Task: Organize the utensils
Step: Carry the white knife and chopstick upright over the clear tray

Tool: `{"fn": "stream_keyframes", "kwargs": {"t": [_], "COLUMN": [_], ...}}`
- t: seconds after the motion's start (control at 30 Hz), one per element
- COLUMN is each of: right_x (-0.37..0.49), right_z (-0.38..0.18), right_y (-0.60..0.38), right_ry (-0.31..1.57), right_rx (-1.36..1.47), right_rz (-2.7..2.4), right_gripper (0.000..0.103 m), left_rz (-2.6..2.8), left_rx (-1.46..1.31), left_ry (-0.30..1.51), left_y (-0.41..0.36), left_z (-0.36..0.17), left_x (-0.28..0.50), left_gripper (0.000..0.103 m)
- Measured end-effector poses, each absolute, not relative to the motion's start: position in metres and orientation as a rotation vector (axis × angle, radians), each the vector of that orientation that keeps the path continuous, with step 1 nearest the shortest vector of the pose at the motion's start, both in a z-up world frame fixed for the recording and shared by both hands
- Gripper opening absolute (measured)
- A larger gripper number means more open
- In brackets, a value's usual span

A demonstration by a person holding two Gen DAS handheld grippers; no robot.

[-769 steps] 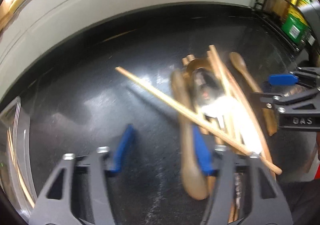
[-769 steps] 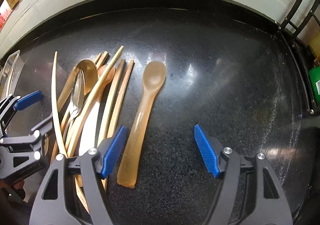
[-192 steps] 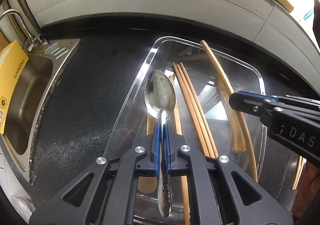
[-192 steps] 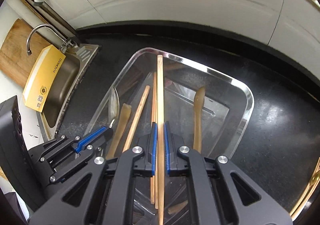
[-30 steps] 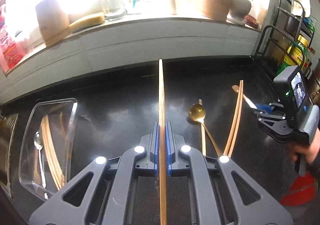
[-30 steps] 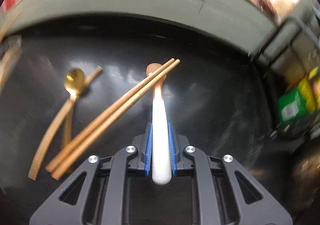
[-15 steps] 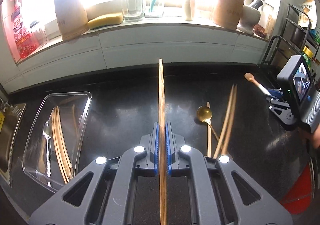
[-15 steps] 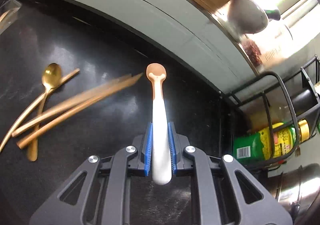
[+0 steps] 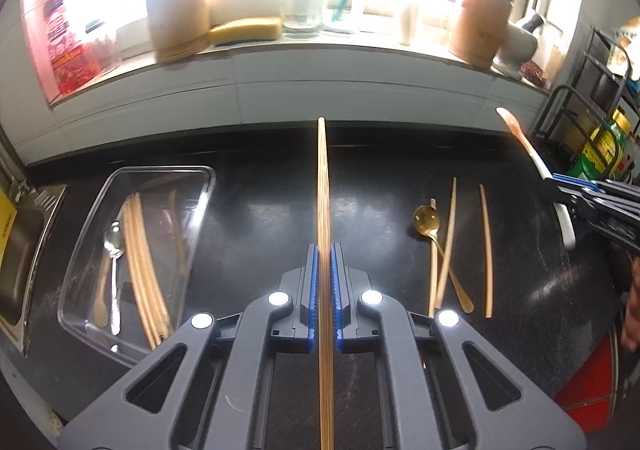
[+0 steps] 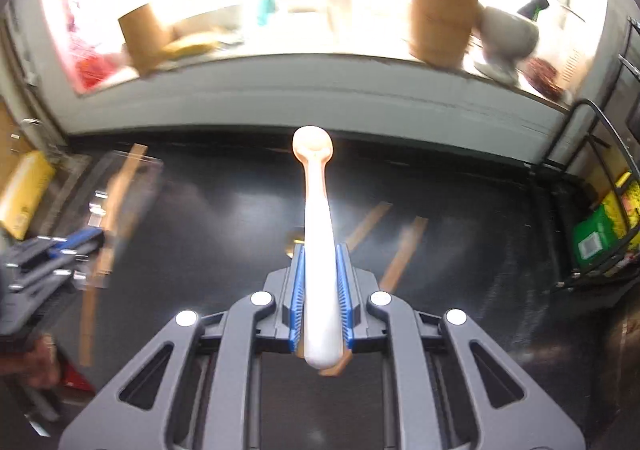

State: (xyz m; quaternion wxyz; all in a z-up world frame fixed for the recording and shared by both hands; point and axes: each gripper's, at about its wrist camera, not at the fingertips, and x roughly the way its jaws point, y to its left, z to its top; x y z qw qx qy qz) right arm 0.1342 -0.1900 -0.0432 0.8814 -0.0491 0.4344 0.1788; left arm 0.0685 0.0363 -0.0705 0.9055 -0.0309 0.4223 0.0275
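**Two utensils in the air, clear tray waiting on the left**

I am holding one wooden chopstick [image 9: 323, 185] clamped lengthwise in the left gripper [image 9: 324, 298], its tip pointing far toward the backsplash. In the right gripper [image 10: 320, 298] I am carrying a white-handled spoon [image 10: 318, 209] with a pinkish bowl, pinched along the handle. Both are lifted off the black worktop [image 9: 260, 217].

As I judge it, the step is to bring both to the clear tray [image 9: 200, 173] at the left. To do it well, I am planning to turn the chopstick parallel to the sticks already lying there, lower it inside the rim before opening, and keep the two grippers from crossing; the spoon should go beside the other spoons.

Counting what I can see: in the tray, one silver spoon [image 9: 113, 250], a bundle of chopsticks [image 9: 140, 258] whose number I cannot tell, and at least one brownish spoon. On the worktop at right: one gold spoon [image 9: 426, 218] and three loose chopsticks [image 9: 485, 250], the spoon's handle crossing under one.
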Motion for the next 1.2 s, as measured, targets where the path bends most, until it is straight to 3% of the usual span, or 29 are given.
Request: {"fn": "stream_keyframes", "kwargs": {"t": [0.2, 0.73, 1.2], "right_x": [0.105, 0.051, 0.058], "right_z": [-0.017, -0.011, -0.011], "right_y": [-0.141, 0.041, 0.105], "right_ry": [0.917, 0.943, 0.945], "right_rx": [-0.003, -0.025, -0.133], "right_rz": [0.463, 0.586, 0.727], "right_gripper": [0.016, 0.016, 0.016], "left_rz": [0.118, 0.296, 0.420], "left_rx": [-0.116, -0.137, -0.221], "left_ry": [0.887, 0.906, 0.898], "left_y": [0.078, 0.231, 0.268], "left_z": [-0.049, -0.031, -0.032], "left_x": [0.050, -0.020, -0.023], "left_gripper": [0.006, 0.006, 0.006]}}
